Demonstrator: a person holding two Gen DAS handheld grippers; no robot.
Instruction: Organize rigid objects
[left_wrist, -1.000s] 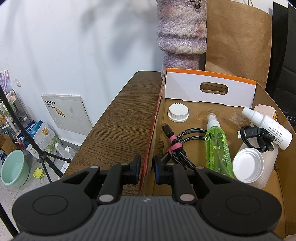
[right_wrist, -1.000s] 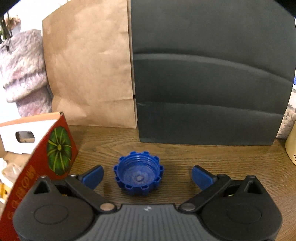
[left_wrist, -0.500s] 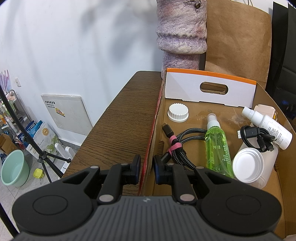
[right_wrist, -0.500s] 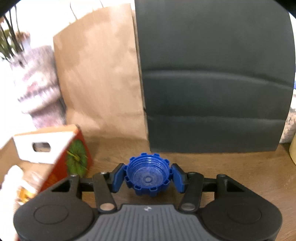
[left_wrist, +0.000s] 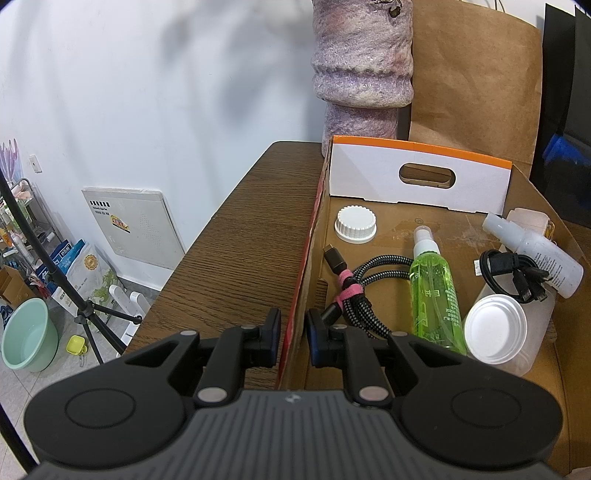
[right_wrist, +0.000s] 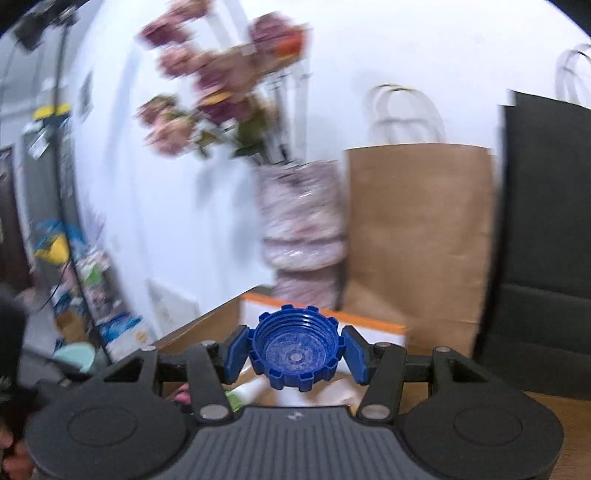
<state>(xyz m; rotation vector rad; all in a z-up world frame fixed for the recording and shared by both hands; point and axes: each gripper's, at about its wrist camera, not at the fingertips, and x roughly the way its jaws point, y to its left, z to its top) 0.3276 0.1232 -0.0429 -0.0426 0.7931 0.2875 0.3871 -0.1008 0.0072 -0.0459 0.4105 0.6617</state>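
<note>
My right gripper (right_wrist: 295, 356) is shut on a blue ribbed cap (right_wrist: 293, 350) and holds it in the air above the open cardboard box (right_wrist: 325, 325). My left gripper (left_wrist: 293, 338) is shut on the box's left wall (left_wrist: 301, 291), one finger on each side of it. Inside the box lie a white cap (left_wrist: 355, 223), a braided cable (left_wrist: 364, 284), a green spray bottle (left_wrist: 436, 291), a black cable (left_wrist: 511, 273), a white spray bottle (left_wrist: 535, 253) and a white-lidded jar (left_wrist: 496, 332).
The box stands on a brown wooden table (left_wrist: 240, 251). A textured vase (left_wrist: 364, 66), a brown paper bag (left_wrist: 476, 85) and a black bag (left_wrist: 569, 122) stand behind it. A tripod (left_wrist: 62, 284) and a green basin (left_wrist: 26, 339) are on the floor at the left.
My right gripper closed on the blue cap, lifted it off the table and swung left over the box. My left gripper has not moved.
</note>
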